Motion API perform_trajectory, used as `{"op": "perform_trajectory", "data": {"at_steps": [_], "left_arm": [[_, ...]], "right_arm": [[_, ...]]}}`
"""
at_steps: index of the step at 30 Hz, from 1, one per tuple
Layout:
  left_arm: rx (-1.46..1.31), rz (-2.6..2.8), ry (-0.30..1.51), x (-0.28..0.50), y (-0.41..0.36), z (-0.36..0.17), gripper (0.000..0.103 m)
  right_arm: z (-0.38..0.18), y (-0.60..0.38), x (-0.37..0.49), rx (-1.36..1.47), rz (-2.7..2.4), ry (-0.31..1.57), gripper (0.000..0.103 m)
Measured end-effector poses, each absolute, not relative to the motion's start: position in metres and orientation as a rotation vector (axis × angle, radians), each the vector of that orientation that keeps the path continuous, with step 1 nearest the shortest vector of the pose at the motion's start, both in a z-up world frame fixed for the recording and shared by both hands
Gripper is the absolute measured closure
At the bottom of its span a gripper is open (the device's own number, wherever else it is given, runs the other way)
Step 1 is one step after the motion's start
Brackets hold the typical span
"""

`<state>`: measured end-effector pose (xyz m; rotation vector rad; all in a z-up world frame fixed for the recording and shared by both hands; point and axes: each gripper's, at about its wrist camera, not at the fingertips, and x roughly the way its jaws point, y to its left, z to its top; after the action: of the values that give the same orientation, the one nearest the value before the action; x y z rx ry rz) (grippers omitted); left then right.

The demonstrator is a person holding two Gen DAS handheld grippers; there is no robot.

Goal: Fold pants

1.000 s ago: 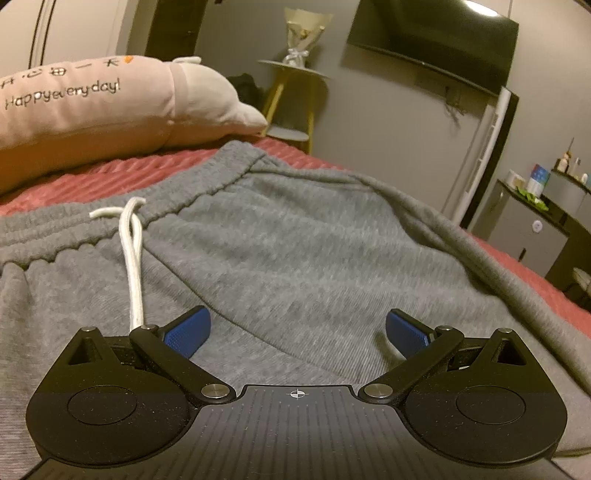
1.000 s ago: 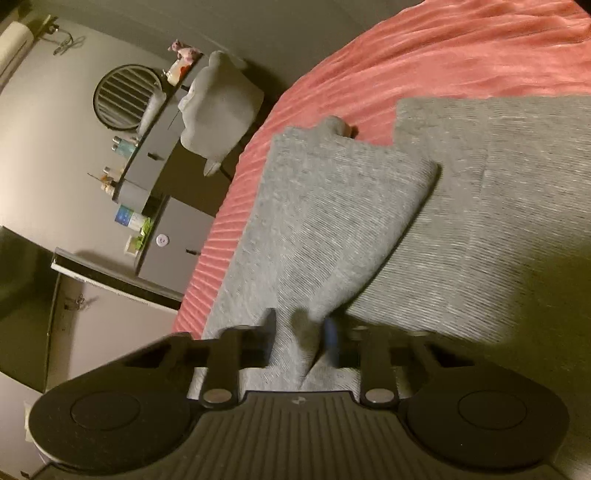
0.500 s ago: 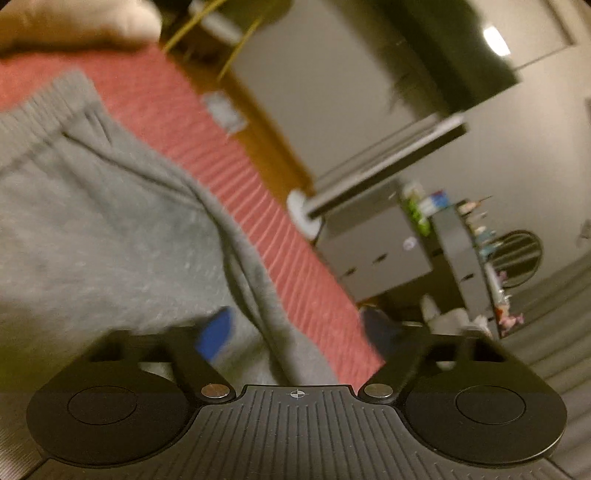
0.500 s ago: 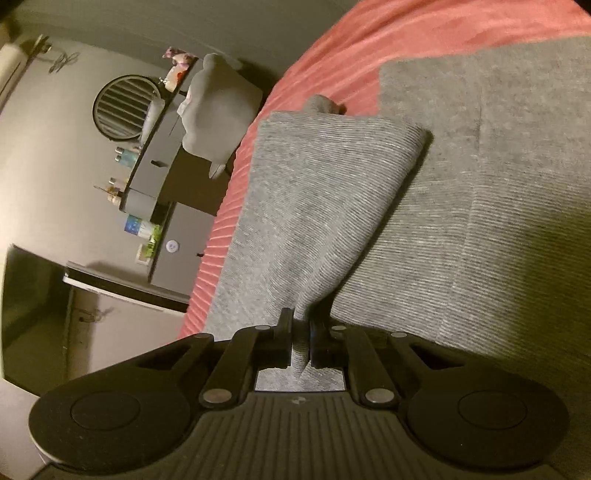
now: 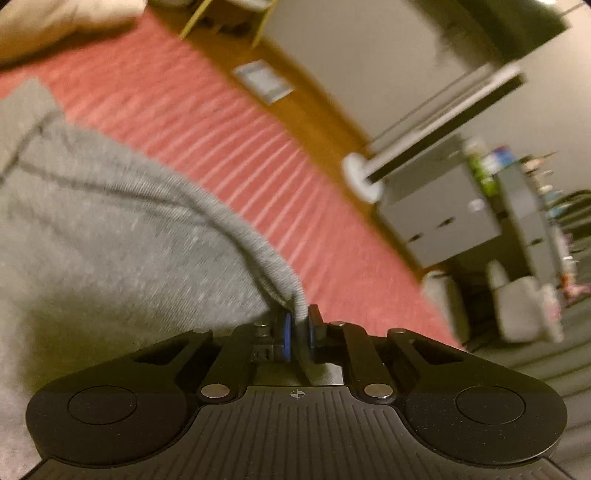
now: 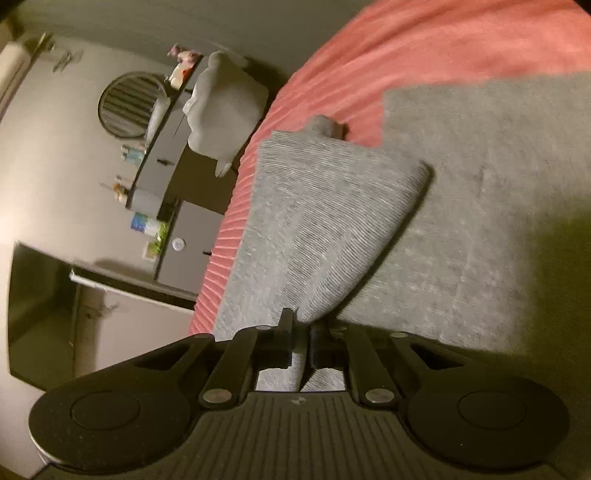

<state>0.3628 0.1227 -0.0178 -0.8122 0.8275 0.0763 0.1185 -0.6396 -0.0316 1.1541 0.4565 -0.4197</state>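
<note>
Grey sweatpants [image 5: 110, 229] lie spread on a red ribbed bedspread [image 5: 207, 133]. In the left wrist view my left gripper [image 5: 299, 325] is shut on the outer side edge of the pants, a ridge of grey cloth pinched between its blue pads [image 5: 285, 332]. In the right wrist view one grey leg [image 6: 325, 221] is lifted and folded over the other leg [image 6: 498, 206]. My right gripper [image 6: 301, 332] is shut on that lifted leg's edge, cloth showing between its fingers.
The bed's edge runs close past both grips, with wooden floor [image 5: 306, 107] below. Beside the bed stand grey drawers [image 5: 439, 210], a dark desk [image 6: 162, 147] with small items and a grey chair [image 6: 225, 110]. A pillow [image 5: 62, 22] lies at the bed's head.
My left gripper swung from over the waistband and drawstring to the pants' side edge and closed on it. The right gripper kept its grip on the leg, which has shifted only slightly.
</note>
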Motion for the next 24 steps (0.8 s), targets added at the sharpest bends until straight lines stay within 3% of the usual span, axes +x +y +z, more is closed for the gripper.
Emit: {"op": "perform_trajectory", "data": {"at_steps": [5, 10, 15, 21, 22, 24], "left_arm": [[-0.757, -0.040, 0.666, 0.297, 0.126, 0.043, 0.093], [-0.811, -0.144, 0.513, 0.162, 0.138, 0.079, 0.093], [-0.838, -0.062, 0.567, 0.049, 0.130, 0.044, 0.092], [-0.717, 0.076, 0.748, 0.018, 0.113, -0.008, 0.090], [-0.693, 0.095, 0.752, 0.019, 0.114, -0.008, 0.083], [-0.694, 0.124, 0.719, 0.019, 0.121, -0.002, 0.059]], "right_arm": [[0.022, -0.640, 0.098, 1.077, -0.376, 0.369, 0.098], [0.070, -0.639, 0.036, 1.026, -0.346, 0.254, 0.098], [0.074, -0.639, -0.040, 0.982, -0.379, 0.260, 0.098], [0.005, -0.649, -0.078, 0.987, -0.564, 0.463, 0.098], [-0.006, -0.651, -0.081, 1.010, -0.581, 0.483, 0.098], [-0.021, -0.655, -0.091, 1.089, -0.565, 0.466, 0.095]]}}
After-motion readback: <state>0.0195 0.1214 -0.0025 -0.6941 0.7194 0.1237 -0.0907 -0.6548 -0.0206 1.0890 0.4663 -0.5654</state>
